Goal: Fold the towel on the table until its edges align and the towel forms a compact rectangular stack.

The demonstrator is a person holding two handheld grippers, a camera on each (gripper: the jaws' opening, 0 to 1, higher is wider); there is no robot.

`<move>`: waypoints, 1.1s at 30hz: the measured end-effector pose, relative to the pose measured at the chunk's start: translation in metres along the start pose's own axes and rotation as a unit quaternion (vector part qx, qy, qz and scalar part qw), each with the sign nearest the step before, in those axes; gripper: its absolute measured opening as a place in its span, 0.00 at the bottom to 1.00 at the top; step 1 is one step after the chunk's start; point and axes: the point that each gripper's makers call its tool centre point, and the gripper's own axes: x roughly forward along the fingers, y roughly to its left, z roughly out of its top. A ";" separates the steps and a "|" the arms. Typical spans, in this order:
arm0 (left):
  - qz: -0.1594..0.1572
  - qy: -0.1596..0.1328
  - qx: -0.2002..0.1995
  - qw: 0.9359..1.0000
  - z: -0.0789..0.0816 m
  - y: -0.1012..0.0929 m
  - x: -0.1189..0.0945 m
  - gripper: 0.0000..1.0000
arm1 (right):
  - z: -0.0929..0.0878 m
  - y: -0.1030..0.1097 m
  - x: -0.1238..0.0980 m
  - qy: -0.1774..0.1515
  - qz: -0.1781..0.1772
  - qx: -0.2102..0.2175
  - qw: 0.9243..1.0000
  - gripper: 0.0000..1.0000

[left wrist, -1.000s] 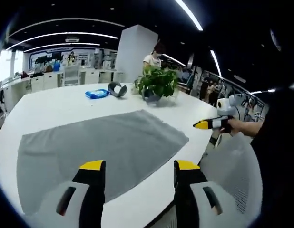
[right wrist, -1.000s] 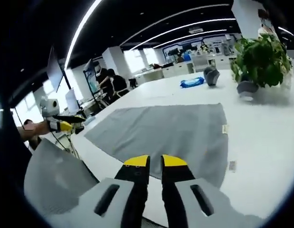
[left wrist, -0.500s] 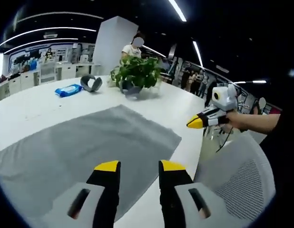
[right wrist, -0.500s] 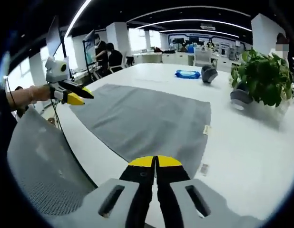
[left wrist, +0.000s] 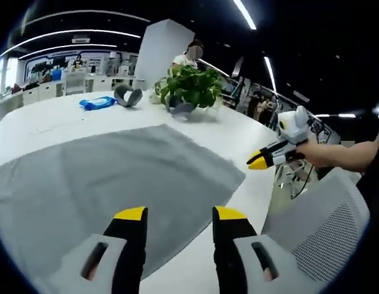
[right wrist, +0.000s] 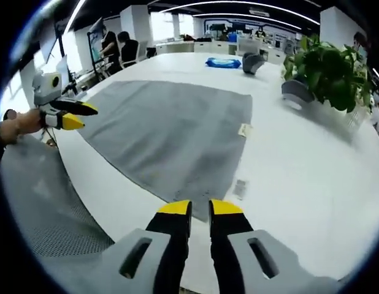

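Towel [left wrist: 116, 184]: grey, spread flat and single-layer on the white bench [right wrist: 312, 159], lying along the bench's near edge, with one corner close to that edge in front of the right hand-held gripper. No fold, no lifted edge, so the task looks unstarted. All folds remain: bring one side over to the other, match the edges, then repeat until the stack is compact.

Far end of the bench: potted plant [right wrist: 324, 73], a blue packet [left wrist: 97, 103] and a grey curved object beside it, all well apart from the towel. A small label sits at the towel's edge [right wrist: 244, 129]; a second small tag [right wrist: 240, 188] lies on the bare bench just beside the near corner.

Left hand-held gripper [left wrist: 179, 213]: jaws set wide apart, empty, hovering above the towel's near part; contact not evident.

Right hand-held gripper [right wrist: 200, 206]: jaws almost together with a narrow gap, empty, poised above the towel's near corner.
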 end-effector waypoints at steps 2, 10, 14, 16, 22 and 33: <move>-0.002 -0.007 -0.005 1.000 0.002 -0.002 0.001 0.47 | -0.003 -0.006 0.003 0.008 -0.004 0.005 1.000 0.12; -0.016 -0.001 0.033 0.999 0.004 -0.016 0.004 0.48 | -0.014 -0.006 0.020 0.052 0.015 0.008 0.999 0.12; -0.016 0.002 0.028 0.999 0.002 -0.015 0.004 0.48 | -0.018 -0.004 0.022 0.064 0.012 0.000 0.998 0.12; -0.015 0.001 0.028 1.000 0.003 -0.015 0.003 0.48 | -0.018 -0.003 0.021 0.066 0.010 0.002 0.998 0.11; -0.016 -0.006 0.015 1.000 0.004 -0.013 0.003 0.47 | -0.018 -0.004 0.021 0.065 0.008 0.013 0.998 0.08; -0.018 0.003 0.041 0.999 0.002 -0.016 0.005 0.46 | -0.015 0.021 0.015 0.024 0.070 0.101 0.992 0.01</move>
